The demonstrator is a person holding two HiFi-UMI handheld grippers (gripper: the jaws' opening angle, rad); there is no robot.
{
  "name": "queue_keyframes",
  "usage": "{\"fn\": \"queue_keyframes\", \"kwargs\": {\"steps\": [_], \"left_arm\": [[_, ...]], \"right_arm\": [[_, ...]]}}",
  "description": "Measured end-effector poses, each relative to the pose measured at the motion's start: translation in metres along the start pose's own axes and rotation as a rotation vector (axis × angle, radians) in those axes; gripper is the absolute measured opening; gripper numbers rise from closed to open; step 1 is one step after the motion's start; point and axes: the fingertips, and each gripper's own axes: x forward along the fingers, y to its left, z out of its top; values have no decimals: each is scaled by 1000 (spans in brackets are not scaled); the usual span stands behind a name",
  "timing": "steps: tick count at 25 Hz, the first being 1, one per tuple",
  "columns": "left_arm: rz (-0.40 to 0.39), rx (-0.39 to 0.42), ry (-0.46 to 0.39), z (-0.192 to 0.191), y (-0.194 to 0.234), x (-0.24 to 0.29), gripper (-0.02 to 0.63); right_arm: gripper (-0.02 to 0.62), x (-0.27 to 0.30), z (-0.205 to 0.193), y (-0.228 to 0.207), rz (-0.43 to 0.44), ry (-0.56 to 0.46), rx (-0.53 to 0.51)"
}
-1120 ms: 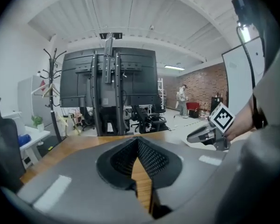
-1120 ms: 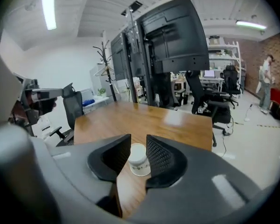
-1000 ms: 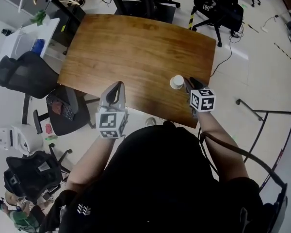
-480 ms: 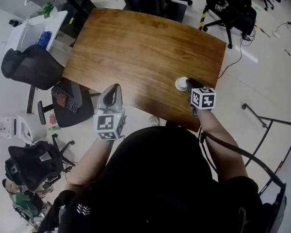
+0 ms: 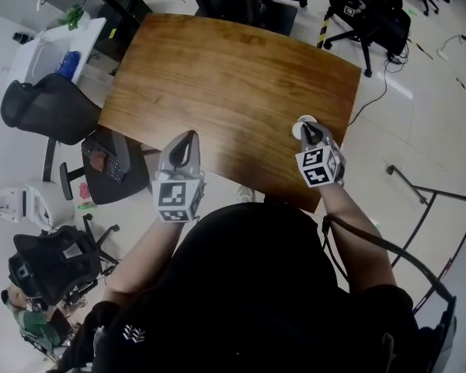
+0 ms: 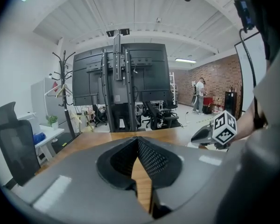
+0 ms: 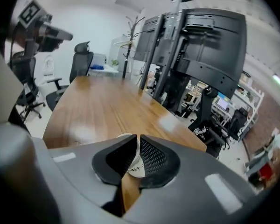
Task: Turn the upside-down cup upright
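Note:
A small white paper cup (image 5: 304, 122) stands near the right front edge of the brown table (image 5: 233, 76). My right gripper (image 5: 310, 133) is at the cup from the near side, and its jaws are closing with the cup's thin wall between the pads. In the right gripper view the white cup (image 7: 132, 168) shows between and under the nearly closed right gripper (image 7: 136, 146). My left gripper (image 5: 186, 141) hovers over the table's front edge, shut and holding nothing. Its jaws meet at the tips in the left gripper view (image 6: 137, 142).
Black office chairs (image 5: 50, 107) stand to the left of the table and beyond its far edge. A white side table (image 5: 46, 53) with a blue object is at far left. A tall black monitor stand (image 7: 196, 45) rises past the table's end.
The right gripper has rolled about its own axis and its jaws have come together on the cup. The cup has shifted slightly to the right. The left gripper has stayed put.

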Motion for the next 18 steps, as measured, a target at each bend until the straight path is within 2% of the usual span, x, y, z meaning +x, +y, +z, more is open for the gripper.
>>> {"fn": "queue_keyframes", "kwargs": {"steps": [1,3,10,15,18], "left_arm": [[2,0,-4,1,0,0,0],[7,-2,-9,3,0,-1,0],[56,-35,3,0,14,-8,0],[71,-29,0,1,18,-13,0],[78,-29,-6,4,20,-14,0]], "right_arm": [[26,1,-1,8,13,10,-39],[28,2,1,23,48,-8,-46],[38,4,8,54,201,-169,161],[38,26,-10,57,219,-99,254],[38,31,-14,57,229,-78,272]]}}
